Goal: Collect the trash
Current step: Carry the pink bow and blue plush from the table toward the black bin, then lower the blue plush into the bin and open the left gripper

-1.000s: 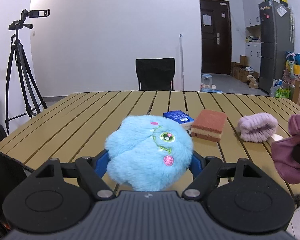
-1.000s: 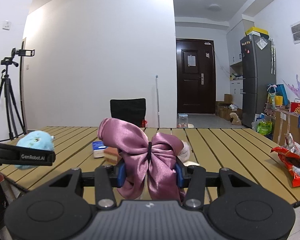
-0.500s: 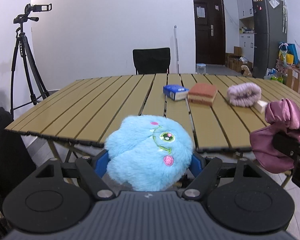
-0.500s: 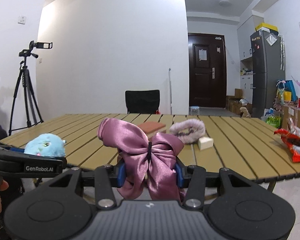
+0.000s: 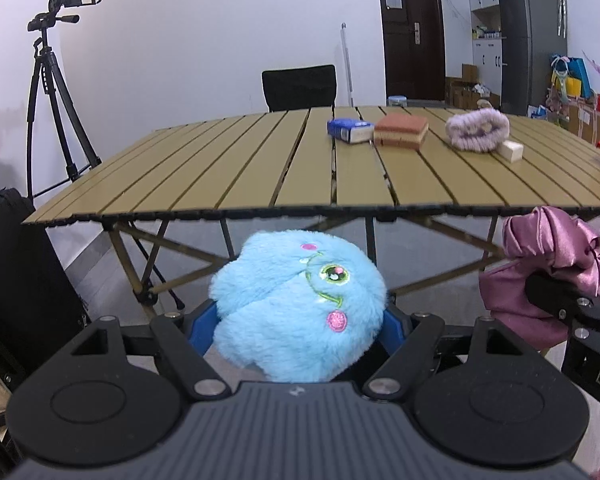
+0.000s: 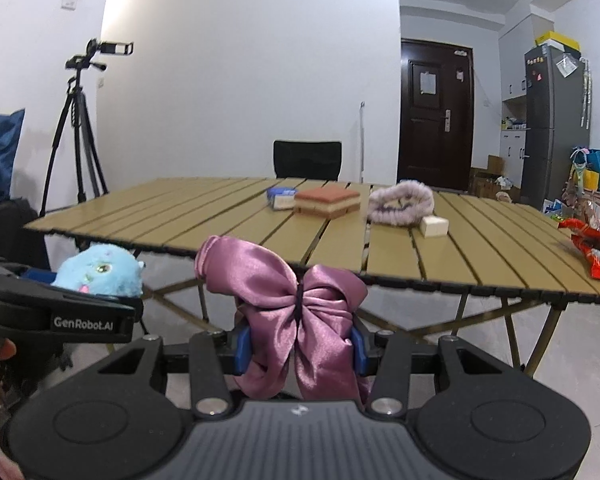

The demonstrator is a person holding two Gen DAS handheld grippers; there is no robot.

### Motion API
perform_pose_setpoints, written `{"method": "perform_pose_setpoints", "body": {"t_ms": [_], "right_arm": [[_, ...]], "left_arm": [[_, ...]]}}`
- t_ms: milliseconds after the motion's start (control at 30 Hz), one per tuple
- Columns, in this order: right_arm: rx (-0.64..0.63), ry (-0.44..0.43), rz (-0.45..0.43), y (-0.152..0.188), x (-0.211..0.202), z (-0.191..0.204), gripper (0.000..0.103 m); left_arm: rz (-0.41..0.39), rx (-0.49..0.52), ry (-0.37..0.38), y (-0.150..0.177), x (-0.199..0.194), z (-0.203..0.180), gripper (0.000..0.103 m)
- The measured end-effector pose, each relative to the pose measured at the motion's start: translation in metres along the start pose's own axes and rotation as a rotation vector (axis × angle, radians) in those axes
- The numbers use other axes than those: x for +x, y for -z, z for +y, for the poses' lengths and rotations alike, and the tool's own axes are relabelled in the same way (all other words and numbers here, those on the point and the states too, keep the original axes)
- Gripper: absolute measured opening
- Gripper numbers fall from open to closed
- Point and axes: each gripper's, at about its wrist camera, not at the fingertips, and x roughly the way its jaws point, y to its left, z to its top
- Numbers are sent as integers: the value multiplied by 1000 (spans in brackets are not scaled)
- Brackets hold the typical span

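My left gripper (image 5: 298, 328) is shut on a fluffy blue plush toy (image 5: 296, 312), held in front of and below the table's near edge. My right gripper (image 6: 298, 344) is shut on a purple satin bow (image 6: 292, 320), also off the table on the near side. In the left wrist view the bow (image 5: 548, 276) shows at the right; in the right wrist view the plush toy (image 6: 100, 270) shows at the left. A red snack wrapper (image 6: 594, 246) lies at the table's right edge.
The slatted wooden table (image 5: 228, 172) carries a blue box (image 5: 350, 130), a brown sponge block (image 5: 402, 130), a fuzzy lilac band (image 5: 478, 130) and a small pale block (image 5: 512, 151). A black chair (image 5: 299, 87) stands behind it, a tripod (image 5: 50, 96) at the left, a dark bag (image 5: 16, 280) by the near left corner.
Both grippers have drawn back from over the table and sunk below its near edge, each keeping its hold. The table now looks farther away and its legs show.
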Motion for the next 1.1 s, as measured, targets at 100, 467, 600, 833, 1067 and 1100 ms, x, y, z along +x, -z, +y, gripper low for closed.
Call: {"method": "perform_pose_setpoints", "body": {"t_ms": [100, 467, 600, 833, 1067, 1100], "right_arm": [[-17, -8, 25, 9, -4, 6, 45], [-62, -30, 154, 46, -9, 16, 45], [-71, -37, 234, 63, -5, 17, 45], [-52, -17, 397, 94, 11, 8, 45], [10, 12, 507, 109, 32, -6, 45], [12, 13, 515, 110, 34, -6, 45]], "left_arm": [[18, 10, 0, 11, -3, 2, 78], [108, 60, 22, 52, -3, 4, 78], [163, 86, 35, 69, 3, 2, 78], [290, 120, 54, 102, 26, 5, 78], [395, 64, 47, 109, 49, 19, 78], [403, 60, 47, 108, 51, 19, 78]]}}
